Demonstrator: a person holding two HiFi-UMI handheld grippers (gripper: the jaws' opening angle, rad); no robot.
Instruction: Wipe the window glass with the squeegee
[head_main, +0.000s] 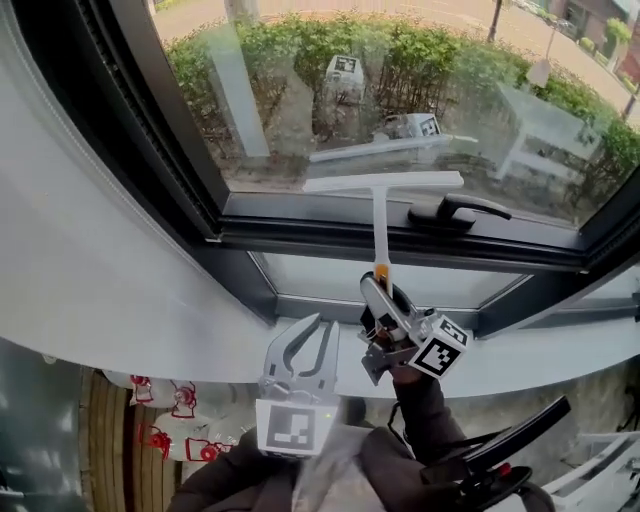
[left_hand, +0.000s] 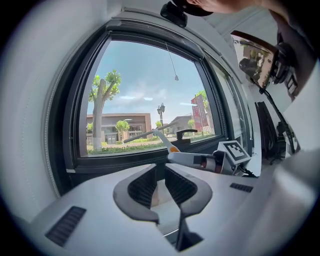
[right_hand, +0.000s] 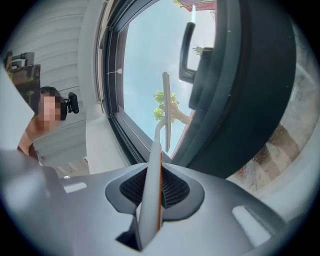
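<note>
Two grippers noted. The right gripper (head_main: 385, 300) is clamped on the squeegee (head_main: 383, 183) shaft, with the blade laid on the window glass (head_main: 300, 90) just left of the window handle (head_main: 460, 210). The left gripper (head_main: 303, 348) is held below-left of that handle, jaws slightly parted, nothing gripped.

The head view looks steeply down from behind the left gripper (head_main: 318, 335) and right gripper (head_main: 379, 292) onto the window glass (head_main: 300, 90) just ahead of them. Each gripper view looks along its jaws, close to that glass; all three share the squeegee (head_main: 381, 205).
</note>
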